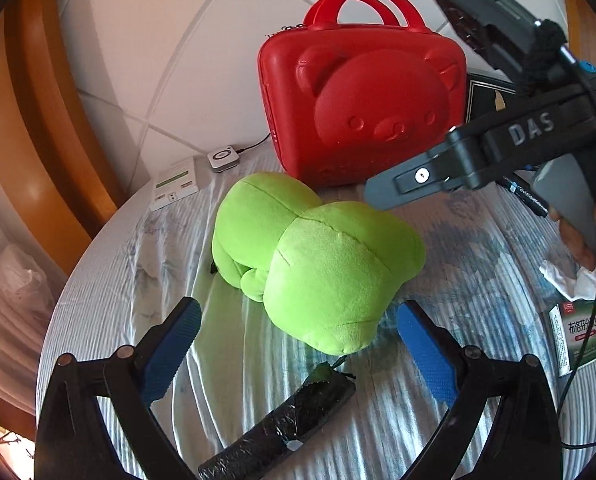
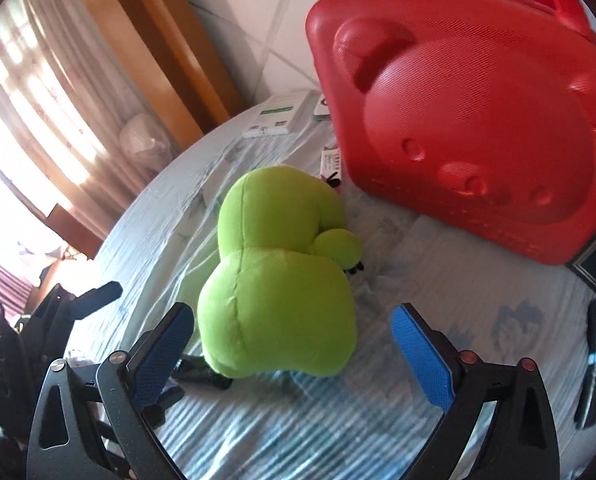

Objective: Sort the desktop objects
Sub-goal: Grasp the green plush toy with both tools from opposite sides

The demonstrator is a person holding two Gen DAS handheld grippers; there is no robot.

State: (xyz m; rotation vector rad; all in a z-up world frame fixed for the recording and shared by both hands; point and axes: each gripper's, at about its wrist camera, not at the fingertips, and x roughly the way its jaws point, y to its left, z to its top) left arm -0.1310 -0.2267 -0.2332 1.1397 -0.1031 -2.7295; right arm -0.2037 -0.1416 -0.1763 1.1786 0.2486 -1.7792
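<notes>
The plush (image 1: 318, 256) lies mid-table, near the closed red case (image 1: 362, 100). Both the left gripper (image 1: 298, 344) and right gripper (image 2: 293, 344) are spread wide, flanking it, probably to clear its bulk; contact is unclear.

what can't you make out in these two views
- Plush toy: face hidden in both views; only its back and underside show.
- Red case: handle cut off by the top edge in the right wrist view.
- Dark box: left wrist view, mostly hidden behind the case and the right gripper.
- Packet: print too small to read.
</notes>
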